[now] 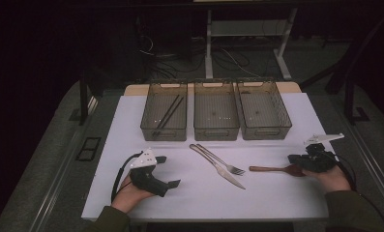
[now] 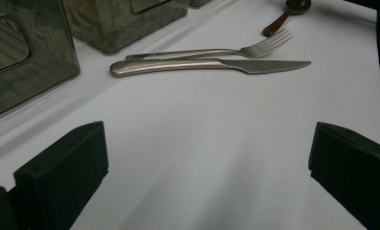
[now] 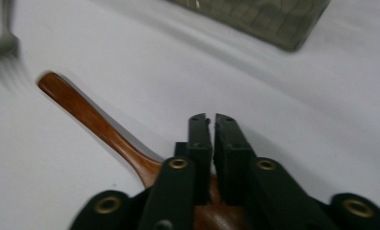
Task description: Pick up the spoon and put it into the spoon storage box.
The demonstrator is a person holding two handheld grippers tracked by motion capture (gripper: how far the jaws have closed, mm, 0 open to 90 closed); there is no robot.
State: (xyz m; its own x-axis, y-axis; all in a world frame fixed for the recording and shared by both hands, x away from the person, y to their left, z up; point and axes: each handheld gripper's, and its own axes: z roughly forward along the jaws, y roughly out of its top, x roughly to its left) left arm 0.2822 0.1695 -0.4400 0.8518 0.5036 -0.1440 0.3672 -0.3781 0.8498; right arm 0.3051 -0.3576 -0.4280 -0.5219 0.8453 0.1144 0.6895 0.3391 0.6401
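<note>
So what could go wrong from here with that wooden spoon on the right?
The right tongs sit over the wooden spoon at its bowl end, nearly closed with just a slit between the pads; whether they grip it is unclear, so a lift could let it slip. Its long handle sticks out sideways, so it may swing or tilt. The handle tip points at the fork and knife, so a push could nudge them.

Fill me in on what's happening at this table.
A person is sorting cutlery with a gripper in each hand. The right gripper, jaws nearly together, sits over the bowl end of a wooden spoon lying on the white table; whether it grips it is unclear. The left gripper rests open, holding nothing. A fork and knife lie mid-table. Of three bins, the left bin holds chopsticks.
</note>
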